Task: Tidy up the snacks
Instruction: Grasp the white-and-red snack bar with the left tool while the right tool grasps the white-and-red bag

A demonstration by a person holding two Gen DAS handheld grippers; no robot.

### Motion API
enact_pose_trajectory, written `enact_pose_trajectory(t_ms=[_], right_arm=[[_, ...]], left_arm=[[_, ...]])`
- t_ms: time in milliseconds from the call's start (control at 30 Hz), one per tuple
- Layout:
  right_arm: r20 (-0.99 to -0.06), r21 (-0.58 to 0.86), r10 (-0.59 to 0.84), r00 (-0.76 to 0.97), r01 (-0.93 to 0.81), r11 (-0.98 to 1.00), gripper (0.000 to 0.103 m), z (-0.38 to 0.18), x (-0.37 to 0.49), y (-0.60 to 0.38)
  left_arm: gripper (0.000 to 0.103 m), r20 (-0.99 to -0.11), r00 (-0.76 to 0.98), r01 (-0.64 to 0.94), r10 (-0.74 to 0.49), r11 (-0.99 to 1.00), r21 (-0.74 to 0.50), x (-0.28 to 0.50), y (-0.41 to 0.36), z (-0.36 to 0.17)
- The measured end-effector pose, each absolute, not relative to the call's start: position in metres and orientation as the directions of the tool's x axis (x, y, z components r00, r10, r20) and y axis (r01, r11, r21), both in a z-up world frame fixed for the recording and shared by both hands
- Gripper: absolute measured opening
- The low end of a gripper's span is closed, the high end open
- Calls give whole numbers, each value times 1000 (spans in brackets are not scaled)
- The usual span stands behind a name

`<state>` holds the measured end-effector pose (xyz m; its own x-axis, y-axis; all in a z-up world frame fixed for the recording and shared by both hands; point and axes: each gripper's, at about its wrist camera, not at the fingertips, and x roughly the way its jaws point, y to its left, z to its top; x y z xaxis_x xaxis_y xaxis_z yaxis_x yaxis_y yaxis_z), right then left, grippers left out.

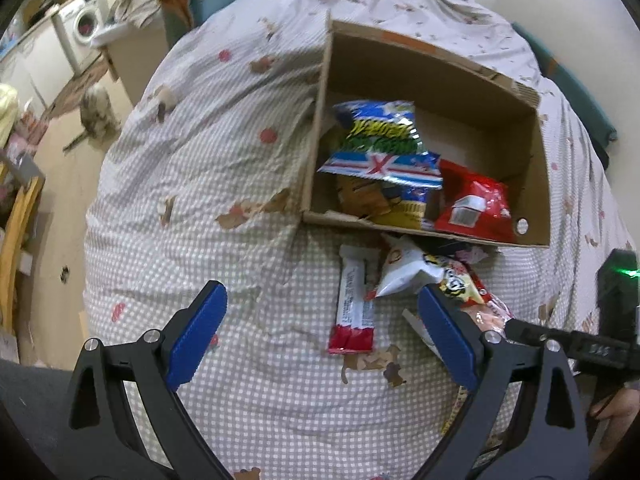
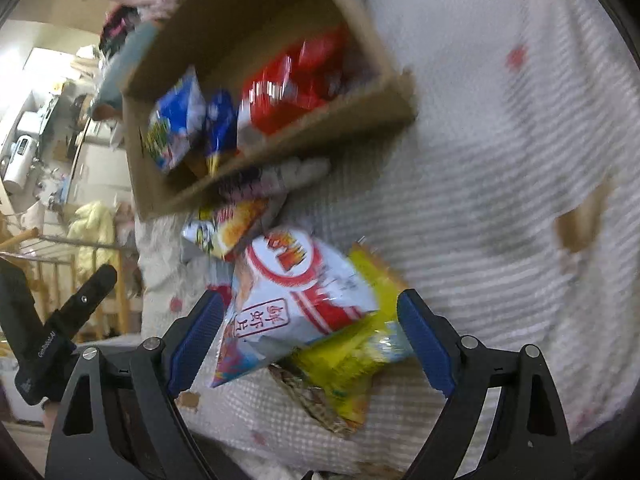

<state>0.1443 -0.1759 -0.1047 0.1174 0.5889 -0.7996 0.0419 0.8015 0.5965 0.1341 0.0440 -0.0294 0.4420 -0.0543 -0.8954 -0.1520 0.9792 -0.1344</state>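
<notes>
your right claw [image 2: 310, 334] is wide open around the white chip bag [image 2: 288, 300] on the bed [image 2: 500, 160], your left claw [image 1: 322, 330] is open and empty by the candy bar [image 1: 352, 308], and more snacks sit in the box [image 1: 532, 148].

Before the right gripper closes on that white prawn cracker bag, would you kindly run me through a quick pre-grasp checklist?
1. Right gripper open: ok.
2. White prawn cracker bag between its pads: ok.
3. Pads pressing the bag: not ok, not yet.
4. Only that bag in the grasp: not ok, yellow packet lies beneath it.
5. Cardboard box has spare room: ok.
6. Left gripper open and empty: ok.
</notes>
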Motion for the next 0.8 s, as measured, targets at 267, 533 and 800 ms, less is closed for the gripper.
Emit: enact_pose_trajectory(t_ms=[267,533,800], right_arm=[[-734,671,674,87,-69,739,86,-100,147,-142],[-805,580,592,38,-160,799,46,-104,136,-118],[-704,686,700,118,-138,714,41,-63,112,-163]], left_arm=[[95,-906,420,-206,-53,967,-152,135,57,-36],[95,-924,381,-192,-37,974,-118,140,52,-48],[95,-961,261,-137,-91,982,-130,153,37,-87]])
